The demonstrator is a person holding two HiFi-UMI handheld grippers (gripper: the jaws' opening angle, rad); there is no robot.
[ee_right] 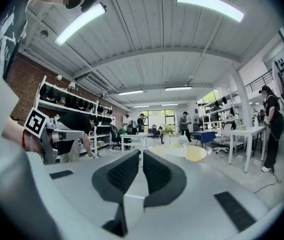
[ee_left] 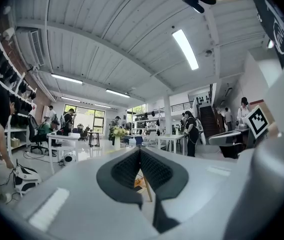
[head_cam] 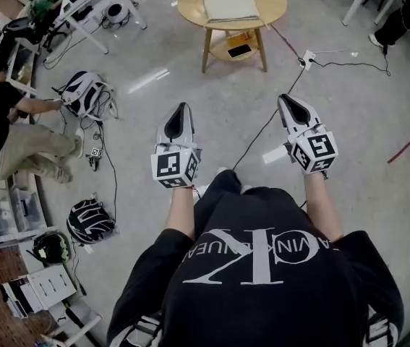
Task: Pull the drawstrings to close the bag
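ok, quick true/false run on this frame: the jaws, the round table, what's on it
1. Neither gripper holds anything. True: the left gripper and the right gripper both have their jaws together with nothing between them.
2. The round wooden table sits directly under the jaws. False: it stands ahead of both grippers, with bare floor in between.
3. A folded pale fabric lies on the table top. True.
4. The left gripper is clamped on a drawstring. False: no string is in its jaws, and no drawstring can be made out.
5. A dark flat thing, apparently a phone, lies on the table's lower shelf. True.
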